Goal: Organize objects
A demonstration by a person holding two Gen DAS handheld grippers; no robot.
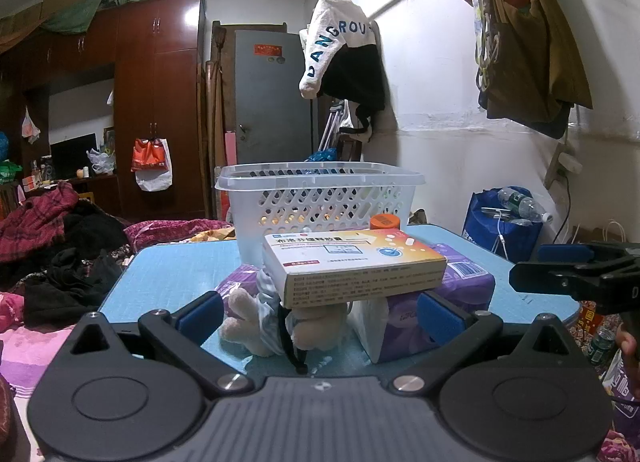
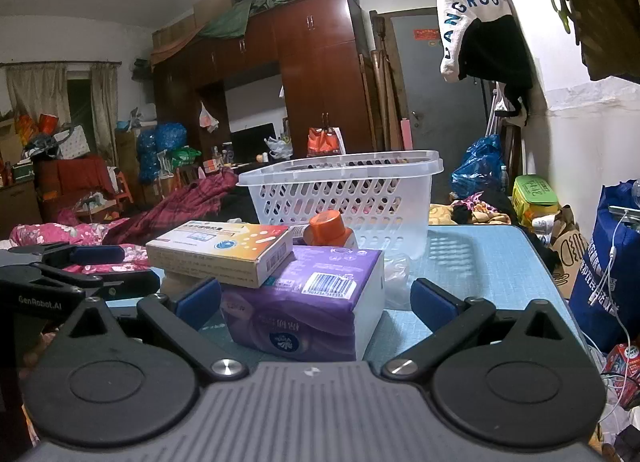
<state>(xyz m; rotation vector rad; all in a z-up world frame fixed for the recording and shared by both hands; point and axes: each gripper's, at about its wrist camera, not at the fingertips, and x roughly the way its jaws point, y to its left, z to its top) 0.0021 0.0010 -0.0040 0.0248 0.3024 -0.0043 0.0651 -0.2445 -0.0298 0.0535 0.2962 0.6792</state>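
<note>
Basket [image 1: 320, 198] sits on blue table [image 1: 168, 262], well beyond both sets of jaws. L gripper [image 1: 320, 312] spread wide, holding nothing; between and just ahead of its pads lies plush toy [image 1: 256, 322], w/ medicine box [image 1: 352, 262] resting above it. R gripper [image 2: 316, 300] also wide open and empty; tissue pack [image 2: 320, 302] sits between its pads, not visibly touched. Box overlaps the pack's top on the left-jaw side; orange-capped bottle [image 2: 326, 228] right behind the pack.

One basket [image 1: 320, 198], one medicine box [image 1: 356, 262], one tissue pack [image 2: 308, 302], one orange-capped bottle [image 2: 328, 228], one plush toy [image 1: 276, 322]
</note>
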